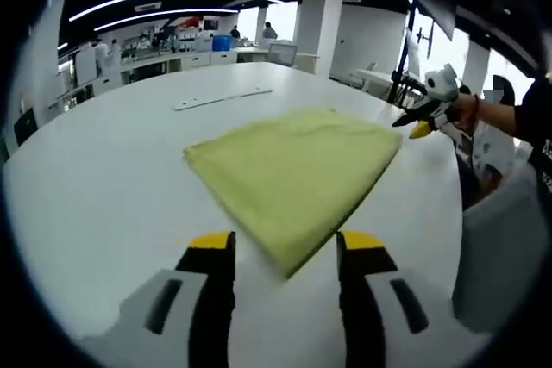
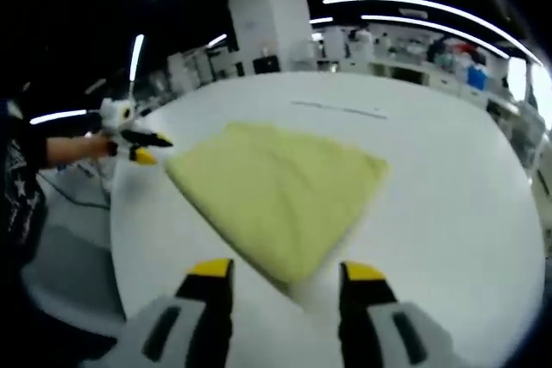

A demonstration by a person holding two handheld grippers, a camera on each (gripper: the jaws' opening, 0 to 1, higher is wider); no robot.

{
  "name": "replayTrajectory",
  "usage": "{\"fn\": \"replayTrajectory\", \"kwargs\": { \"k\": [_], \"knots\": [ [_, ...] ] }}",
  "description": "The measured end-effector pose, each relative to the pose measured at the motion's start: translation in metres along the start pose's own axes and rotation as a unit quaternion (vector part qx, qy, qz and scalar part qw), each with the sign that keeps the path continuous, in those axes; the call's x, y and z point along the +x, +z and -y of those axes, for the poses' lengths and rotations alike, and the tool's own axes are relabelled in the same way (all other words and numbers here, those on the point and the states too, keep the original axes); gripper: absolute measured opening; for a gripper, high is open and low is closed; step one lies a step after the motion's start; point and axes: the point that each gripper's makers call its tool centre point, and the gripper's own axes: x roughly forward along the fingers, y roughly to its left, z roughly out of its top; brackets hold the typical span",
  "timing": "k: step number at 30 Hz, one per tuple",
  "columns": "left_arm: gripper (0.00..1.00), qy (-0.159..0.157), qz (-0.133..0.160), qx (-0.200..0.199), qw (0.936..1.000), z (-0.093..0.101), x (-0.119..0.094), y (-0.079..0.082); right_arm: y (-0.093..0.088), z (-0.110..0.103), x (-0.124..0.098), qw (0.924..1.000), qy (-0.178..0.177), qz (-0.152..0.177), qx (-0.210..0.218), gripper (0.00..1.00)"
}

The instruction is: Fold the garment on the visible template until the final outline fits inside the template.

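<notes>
Folded yellow-green garment point(image 1: 293, 174) lies flat on the white table point(image 1: 103, 178) (both claws spread, empty).

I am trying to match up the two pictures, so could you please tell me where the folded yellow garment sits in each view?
Left gripper view: the yellow garment lies mid-picture on the white table, one corner reaching down between the open left gripper jaws.
Right gripper view: the garment lies mid-picture, one corner nearing the open right gripper.
Shared landmark: the thin pale strip on the table beyond the garment, also in the right gripper view.
</notes>
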Motion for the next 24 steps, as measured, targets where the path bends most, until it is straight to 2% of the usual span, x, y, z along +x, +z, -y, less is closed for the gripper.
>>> {"fn": "replayTrajectory", "kwargs": {
  "k": [3,6,10,15,17,24],
  "knots": [
    [0.40,-0.001,-0.002,-0.006,1.0000,0.001,0.000,-0.003,-0.009,0.004,0.002,0.9999,-0.007,-0.007,-0.011,0.31],
    [0.35,0.000,-0.005,-0.003,1.0000,-0.001,0.001,-0.007,-0.012,0.006,0.002,0.9998,-0.011,-0.003,-0.013,0.20],
    [0.29,0.000,-0.016,-0.002,0.9999,0.000,0.002,-0.011,-0.015,0.008,0.004,0.9998,-0.014,-0.002,-0.010,0.11],
    [0.15,-0.009,-0.023,0.003,0.9997,0.002,0.003,-0.017,-0.019,0.007,0.006,0.9997,-0.015,-0.014,-0.011,0.04],
    [0.13,-0.010,-0.026,0.008,0.9996,0.003,0.003,-0.019,-0.019,0.006,0.006,0.9997,-0.014,-0.014,-0.011,0.00],
    [0.00,-0.015,-0.033,0.011,0.9993,0.003,0.003,-0.021,-0.020,0.008,0.007,0.9998,-0.007,-0.017,-0.009,0.00]
  ]
}}
